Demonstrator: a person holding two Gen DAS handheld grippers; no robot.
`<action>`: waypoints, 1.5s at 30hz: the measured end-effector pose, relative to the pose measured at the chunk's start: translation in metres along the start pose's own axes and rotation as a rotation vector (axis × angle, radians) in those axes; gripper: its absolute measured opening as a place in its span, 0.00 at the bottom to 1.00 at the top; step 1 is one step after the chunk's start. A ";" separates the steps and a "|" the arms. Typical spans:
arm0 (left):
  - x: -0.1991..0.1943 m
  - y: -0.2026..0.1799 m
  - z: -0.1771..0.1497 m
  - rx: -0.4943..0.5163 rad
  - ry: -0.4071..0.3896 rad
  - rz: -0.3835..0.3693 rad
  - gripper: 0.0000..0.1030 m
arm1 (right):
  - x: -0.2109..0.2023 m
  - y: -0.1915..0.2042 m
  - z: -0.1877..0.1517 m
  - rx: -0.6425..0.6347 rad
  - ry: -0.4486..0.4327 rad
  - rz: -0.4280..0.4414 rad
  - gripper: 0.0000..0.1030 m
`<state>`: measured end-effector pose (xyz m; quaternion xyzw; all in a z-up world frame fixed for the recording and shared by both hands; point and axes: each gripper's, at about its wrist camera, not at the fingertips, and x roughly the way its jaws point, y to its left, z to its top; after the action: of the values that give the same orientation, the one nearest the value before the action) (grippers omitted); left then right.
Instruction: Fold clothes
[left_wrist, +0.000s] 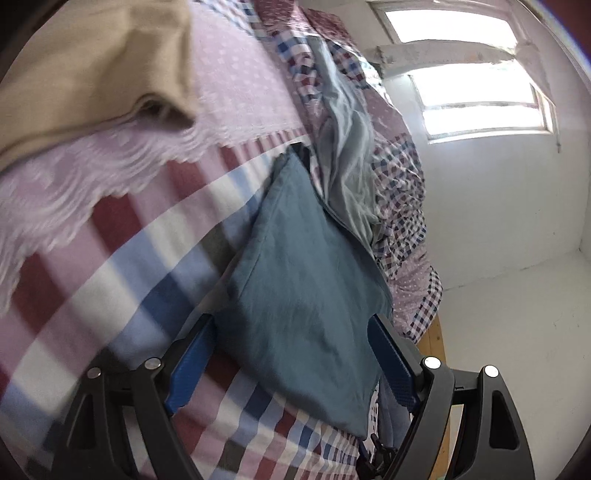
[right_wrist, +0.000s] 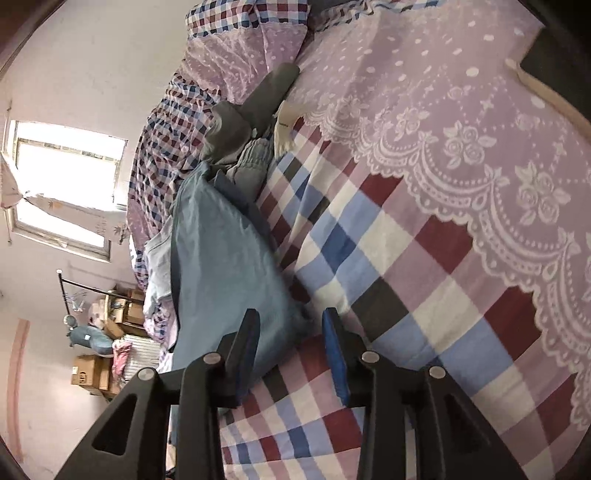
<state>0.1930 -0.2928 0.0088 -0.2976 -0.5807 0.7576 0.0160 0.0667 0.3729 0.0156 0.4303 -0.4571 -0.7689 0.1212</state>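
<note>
- Checked bedspread (right_wrist: 369, 258), red, blue and white squares, fills the work surface; a lilac lace cover (right_wrist: 480, 129) overlaps its far and right part. Rumpled checked bedding is heaped along the far edge, by the window wall.
- Teal garment (left_wrist: 303, 280) lies flat on the bedspread, already folded into a rough rectangle, long axis running near to far. In the right wrist view it sits at left (right_wrist: 225, 266), with grey clothes (right_wrist: 243, 147) piled just beyond its far end.
- A tan cloth (left_wrist: 92, 66) rests on the lace at far left, well apart from the teal piece.
- Left gripper (left_wrist: 291, 354): jaws spread wide, straddling the garment's near end; both blue pads just beside the cloth edges, nothing pinched.
- Right gripper (right_wrist: 290, 354): jaws parted, empty, at the garment's near right corner; the left finger overlaps the fabric, contact uncertain.
- Step, as judged: a fold of the teal piece is laid; both tools look freed from it.
- Next move probably calls for closing on the near edge or corners and carrying them toward the far end, keeping layers aligned.
</note>
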 end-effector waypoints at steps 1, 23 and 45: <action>-0.001 0.002 -0.004 -0.023 0.001 -0.004 0.83 | 0.000 -0.001 0.000 0.006 0.002 0.005 0.36; 0.005 0.006 -0.002 -0.129 -0.134 -0.002 0.49 | 0.009 0.006 -0.003 -0.027 0.017 -0.003 0.38; 0.002 0.014 -0.003 -0.142 -0.135 -0.012 0.09 | 0.028 0.015 0.008 -0.061 0.048 -0.004 0.38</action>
<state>0.1978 -0.2937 -0.0051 -0.2427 -0.6346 0.7327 -0.0399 0.0402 0.3532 0.0137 0.4457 -0.4295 -0.7722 0.1436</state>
